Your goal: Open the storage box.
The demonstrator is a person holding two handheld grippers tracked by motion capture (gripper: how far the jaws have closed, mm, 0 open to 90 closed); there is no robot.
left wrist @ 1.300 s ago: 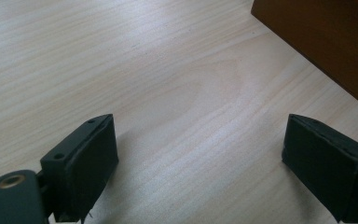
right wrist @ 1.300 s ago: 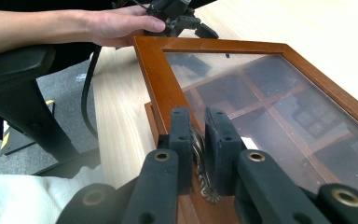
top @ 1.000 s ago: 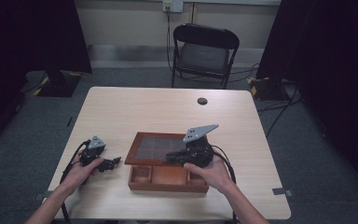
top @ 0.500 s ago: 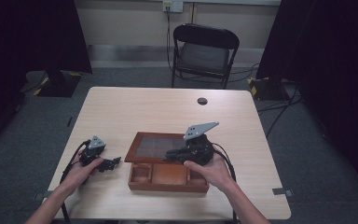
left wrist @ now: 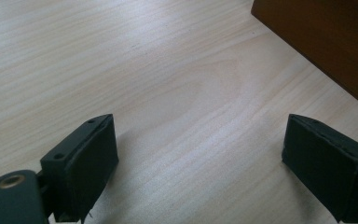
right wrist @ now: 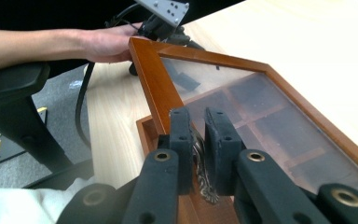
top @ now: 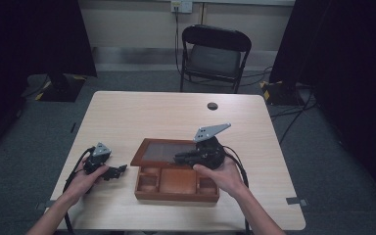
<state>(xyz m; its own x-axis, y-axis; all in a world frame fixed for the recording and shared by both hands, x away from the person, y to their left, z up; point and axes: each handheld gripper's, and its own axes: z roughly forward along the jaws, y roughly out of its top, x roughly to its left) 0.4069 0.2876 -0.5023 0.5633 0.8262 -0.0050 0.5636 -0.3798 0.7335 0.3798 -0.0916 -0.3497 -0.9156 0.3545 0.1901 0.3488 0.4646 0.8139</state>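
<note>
Two grippers: our right gripper [right wrist: 198, 140] clamps the metal clasp [right wrist: 201, 175] on the lid [right wrist: 154, 88] of the box [top: 176, 188] at the table's [top: 142, 112] near edge. Our left gripper [left wrist: 200, 163] stands open on bare wood beside the box; a chair [top: 215, 54] stands beyond.

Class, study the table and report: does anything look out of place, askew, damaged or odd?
Nothing looks damaged or spilled. The brown wooden compartment box has its glass-paned lid raised at a slant because the right hand-held gripper pinches the ornate metal clasp on its front edge. The left hand-held gripper rests open on the pale wooden table.
</note>
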